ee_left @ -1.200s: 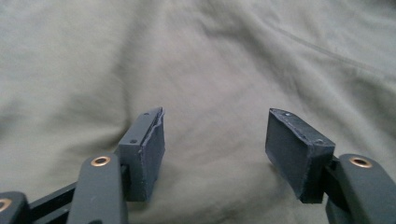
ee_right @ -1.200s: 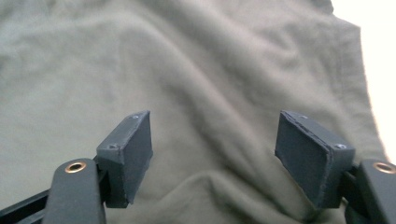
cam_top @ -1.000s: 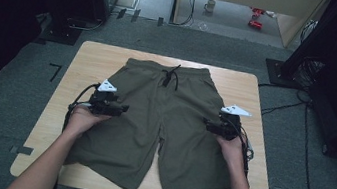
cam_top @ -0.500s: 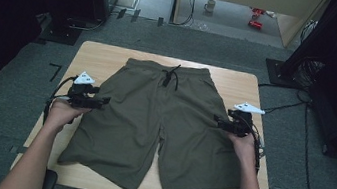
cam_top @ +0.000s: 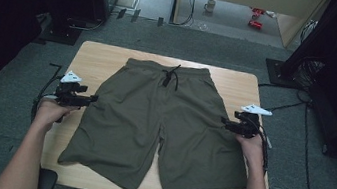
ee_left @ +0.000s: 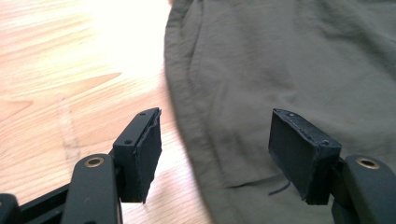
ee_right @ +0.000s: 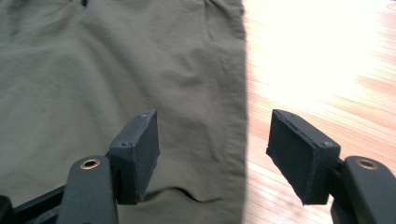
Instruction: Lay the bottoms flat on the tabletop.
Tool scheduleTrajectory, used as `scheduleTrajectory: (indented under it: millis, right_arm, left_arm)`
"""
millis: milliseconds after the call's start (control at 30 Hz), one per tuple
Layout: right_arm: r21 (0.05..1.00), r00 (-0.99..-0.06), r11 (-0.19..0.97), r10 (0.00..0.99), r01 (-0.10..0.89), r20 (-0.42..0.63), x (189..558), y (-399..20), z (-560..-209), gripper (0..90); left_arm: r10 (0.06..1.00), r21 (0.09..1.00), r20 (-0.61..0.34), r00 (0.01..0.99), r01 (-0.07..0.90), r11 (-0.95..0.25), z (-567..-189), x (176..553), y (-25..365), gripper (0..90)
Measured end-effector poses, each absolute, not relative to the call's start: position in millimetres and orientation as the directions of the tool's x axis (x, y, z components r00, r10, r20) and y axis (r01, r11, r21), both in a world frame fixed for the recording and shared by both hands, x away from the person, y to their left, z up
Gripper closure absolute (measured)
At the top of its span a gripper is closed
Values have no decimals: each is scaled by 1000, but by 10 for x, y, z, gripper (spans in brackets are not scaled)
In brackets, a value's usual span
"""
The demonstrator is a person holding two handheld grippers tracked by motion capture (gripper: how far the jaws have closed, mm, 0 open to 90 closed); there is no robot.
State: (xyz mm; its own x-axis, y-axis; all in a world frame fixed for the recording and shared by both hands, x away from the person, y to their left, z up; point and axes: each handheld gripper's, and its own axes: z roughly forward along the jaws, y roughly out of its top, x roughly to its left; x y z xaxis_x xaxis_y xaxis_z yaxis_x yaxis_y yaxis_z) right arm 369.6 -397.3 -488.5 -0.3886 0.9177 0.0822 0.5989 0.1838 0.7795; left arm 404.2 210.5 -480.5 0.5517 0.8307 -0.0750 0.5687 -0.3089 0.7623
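Note:
Olive-green shorts (cam_top: 162,124) lie flat on the wooden table (cam_top: 101,59), waistband and drawstring (cam_top: 172,75) at the far side. My left gripper (cam_top: 92,98) hovers at the left side seam, pointing inward. Its jaws stand open and straddle the hem edge of the shorts (ee_left: 289,70) without gripping it. At the right side seam my right gripper (cam_top: 226,124) also points inward. Its jaws have just been closing a little and remain open, with the edge of the shorts (ee_right: 140,70) lying below and between them and nothing pinched.
Bare wood (ee_left: 56,70) lies left of the shorts and bare wood (ee_right: 327,70) lies right of them. Black cables trail from both grippers off the table sides. On the floor behind stand black stands (cam_top: 64,33), a mug (cam_top: 210,5) and red items (cam_top: 256,17).
Both hands have slid outward. The left gripper moved from over the left leg to the left seam. The right gripper moved to the right seam. The shorts have stayed flat.

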Motion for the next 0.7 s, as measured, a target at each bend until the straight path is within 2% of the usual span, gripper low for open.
scheduleTrajectory:
  millis: [700]
  right_arm:
    - [749,-275,124,958,650,80,3799,-4432,-5148,339]
  left_arm:
    - [857,736,-36,515,594,-326,-5129,4113,2387,344]
